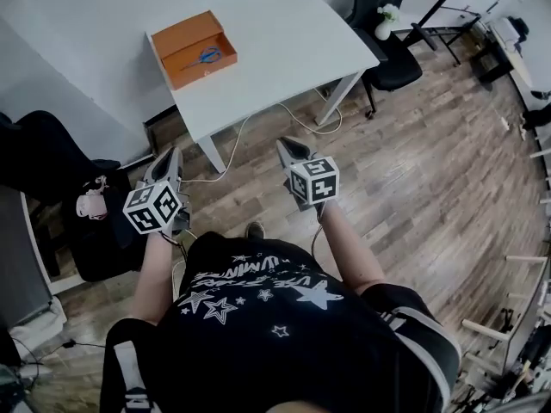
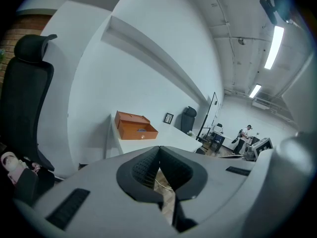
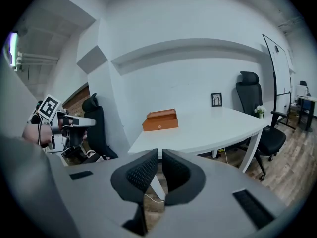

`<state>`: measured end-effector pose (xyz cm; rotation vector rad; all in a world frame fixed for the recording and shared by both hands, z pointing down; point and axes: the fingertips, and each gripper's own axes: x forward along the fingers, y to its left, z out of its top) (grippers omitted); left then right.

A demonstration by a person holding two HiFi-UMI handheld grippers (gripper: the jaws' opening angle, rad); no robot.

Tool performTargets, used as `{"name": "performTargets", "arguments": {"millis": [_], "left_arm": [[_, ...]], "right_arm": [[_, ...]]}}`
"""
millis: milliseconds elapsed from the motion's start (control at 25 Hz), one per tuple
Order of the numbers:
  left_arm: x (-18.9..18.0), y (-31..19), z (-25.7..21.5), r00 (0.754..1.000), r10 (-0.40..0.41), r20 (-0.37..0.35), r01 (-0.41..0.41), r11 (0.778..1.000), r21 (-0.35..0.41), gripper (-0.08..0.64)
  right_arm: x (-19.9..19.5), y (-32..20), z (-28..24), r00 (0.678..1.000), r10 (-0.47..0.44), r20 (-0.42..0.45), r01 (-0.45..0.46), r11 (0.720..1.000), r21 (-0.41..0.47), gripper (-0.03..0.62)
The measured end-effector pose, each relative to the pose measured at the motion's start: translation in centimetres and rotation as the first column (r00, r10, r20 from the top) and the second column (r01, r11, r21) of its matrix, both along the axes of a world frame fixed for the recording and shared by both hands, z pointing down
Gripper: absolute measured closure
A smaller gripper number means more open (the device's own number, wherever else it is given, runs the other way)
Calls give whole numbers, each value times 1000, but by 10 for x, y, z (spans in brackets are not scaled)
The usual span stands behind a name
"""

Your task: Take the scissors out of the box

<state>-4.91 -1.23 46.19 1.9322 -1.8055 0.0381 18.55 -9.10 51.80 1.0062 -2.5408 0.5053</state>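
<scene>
An open orange box (image 1: pixel 194 48) lies on the white table (image 1: pixel 284 50) ahead, with blue-handled scissors (image 1: pixel 209 56) inside it. Both grippers hang over the wooden floor, well short of the table. My left gripper (image 1: pixel 168 157) is shut and holds nothing; its own view shows the box (image 2: pixel 134 125) far beyond the tips (image 2: pixel 159 151). My right gripper (image 1: pixel 288 144) is also shut and empty, and the box (image 3: pixel 160 120) appears distant past its tips (image 3: pixel 160 155). The right gripper view catches the left gripper (image 3: pixel 74 125) off to the side.
A black office chair (image 1: pixel 392 33) and a small white vase of flowers (image 1: pixel 386 24) stand at the table's right. Another black chair (image 1: pixel 34 157) is at the left. Cables (image 1: pixel 258 123) trail on the floor under the table. A person (image 2: pixel 243 135) stands far off.
</scene>
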Motion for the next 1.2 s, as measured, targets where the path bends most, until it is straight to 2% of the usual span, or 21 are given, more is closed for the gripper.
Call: {"name": "performTargets", "arguments": {"millis": [200, 480, 680, 880, 1080, 1200], "left_arm": [[0, -17, 7, 1000, -9, 20, 9, 1000, -24, 541], [-15, -46, 22, 1000, -16, -3, 15, 999, -49, 541], [-33, -92, 24, 1000, -6, -10, 5, 999, -41, 541], [-54, -146, 24, 1000, 2, -5, -2, 999, -41, 541], [-83, -200, 31, 1000, 10, 0, -10, 999, -49, 541], [-100, -226, 31, 1000, 6, -11, -6, 998, -54, 541]], "right_arm": [[-7, -20, 9, 999, -42, 27, 43, 998, -44, 535], [-21, -39, 25, 998, -61, 6, 61, 996, -69, 535], [-27, -86, 21, 999, -39, 5, 39, 997, -61, 535], [-55, -137, 7, 994, -104, 19, 105, 993, -57, 535], [-106, -188, -3, 980, -195, 36, 196, 979, -46, 535], [-132, -221, -6, 973, -231, -21, 230, 973, -30, 535]]}}
